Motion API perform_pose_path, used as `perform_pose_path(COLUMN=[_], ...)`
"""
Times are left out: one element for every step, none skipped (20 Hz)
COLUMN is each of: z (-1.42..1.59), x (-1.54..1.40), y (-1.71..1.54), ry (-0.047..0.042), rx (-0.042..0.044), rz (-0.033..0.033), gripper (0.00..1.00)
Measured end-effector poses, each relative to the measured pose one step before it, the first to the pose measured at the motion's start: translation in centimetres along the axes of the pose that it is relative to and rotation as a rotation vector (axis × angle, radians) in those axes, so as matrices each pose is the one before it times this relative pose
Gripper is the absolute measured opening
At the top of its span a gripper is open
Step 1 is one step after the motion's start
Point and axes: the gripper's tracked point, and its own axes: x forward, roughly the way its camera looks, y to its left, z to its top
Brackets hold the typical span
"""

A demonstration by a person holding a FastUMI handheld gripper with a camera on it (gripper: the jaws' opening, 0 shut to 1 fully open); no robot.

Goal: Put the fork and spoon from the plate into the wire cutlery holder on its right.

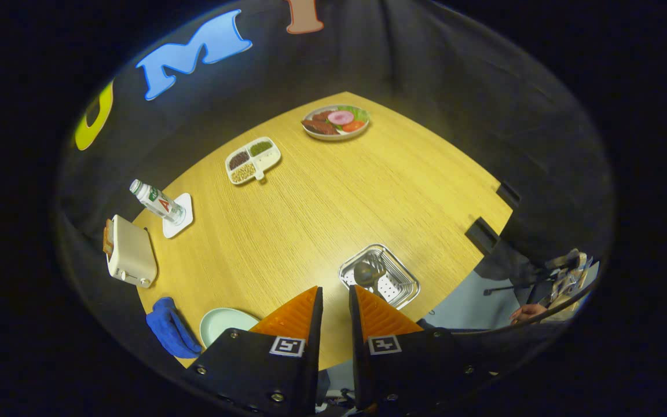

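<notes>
The wire cutlery holder [407, 277] stands on the wooden table just ahead of my right finger. A spoon [363, 272] lies in it, with a second metal utensil that looks like the fork [381, 270] beside it. To the left of my fingers is the pale green plate [224, 322], partly hidden behind my left finger; its visible part carries nothing. My gripper [334, 288] hangs well above the table's near edge. Its fingers stand close together with a narrow slit and nothing between them.
A blue cloth [168, 330] lies left of the plate, with a toaster [131, 258] and a bottle on a coaster [160, 202] beyond. A divided snack dish [252, 160] and a plate of food [335, 121] sit far back. A person's hand [527, 313] rests off the table's right.
</notes>
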Motion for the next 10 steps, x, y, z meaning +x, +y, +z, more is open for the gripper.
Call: perform_pose_path(z=[1.478,1.431,1.927,1.839,2.327,2.324,2.317,1.913,1.765,1.471], x=[-0.579,-0.759,-0.707,-0.898,-0.864,-0.898,-0.711,-0.677,-0.466,-0.64], y=[0.822,0.668,0.606,0.612,0.749,0.972,1.094,0.972,0.731,0.618], ry=[-0.07439,-0.08032,-0.08928,-0.08703,-0.09295,-0.09578,-0.08542,-0.07415,-0.05804,-0.04796], rx=[-0.02236,-0.02785,-0.0334,-0.03584,-0.02939,-0.0213,-0.01339,-0.01518,-0.01713,-0.02125], rz=[0.02477,0.0229,0.02088,0.0212,0.0242,0.0292,0.03543,0.03574,0.02503,0.01738], gripper=[0.26,0.26,0.26,0.26,0.25,0.25,0.25,0.25,0.25,0.25])
